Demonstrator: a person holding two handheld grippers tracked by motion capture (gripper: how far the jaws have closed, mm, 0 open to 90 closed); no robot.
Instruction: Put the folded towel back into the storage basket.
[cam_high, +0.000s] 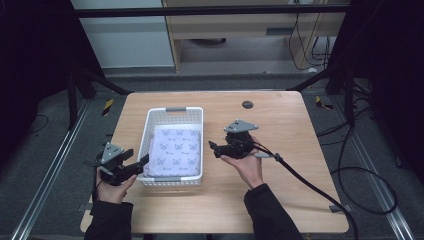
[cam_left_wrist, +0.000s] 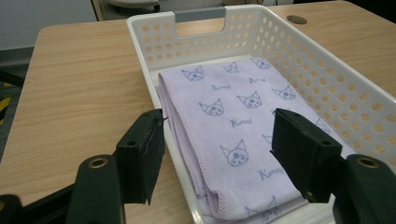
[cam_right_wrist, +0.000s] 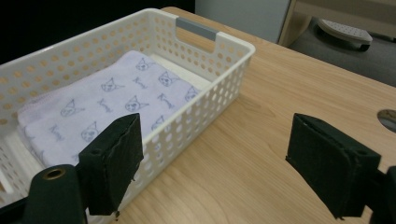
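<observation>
— Looking at your left tongs (cam_left_wrist: 217, 156), where's the folded lilac towel (cam_left_wrist: 236, 126)?

— Your towel lies flat inside the white basket (cam_left_wrist: 327, 84) on the surface (cam_high: 280, 150); both tongs stand wide, gripping nothing.

— And your right tongs (cam_right_wrist: 212, 168)?

— Just beside the basket's right wall, apart from it.

Right gripper (cam_right_wrist: 212, 165) hangs over the table (cam_right_wrist: 280, 116), jaws wide and empty, beside the white basket (cam_right_wrist: 224, 60) holding a folded lilac towel (cam_right_wrist: 116, 100).
</observation>
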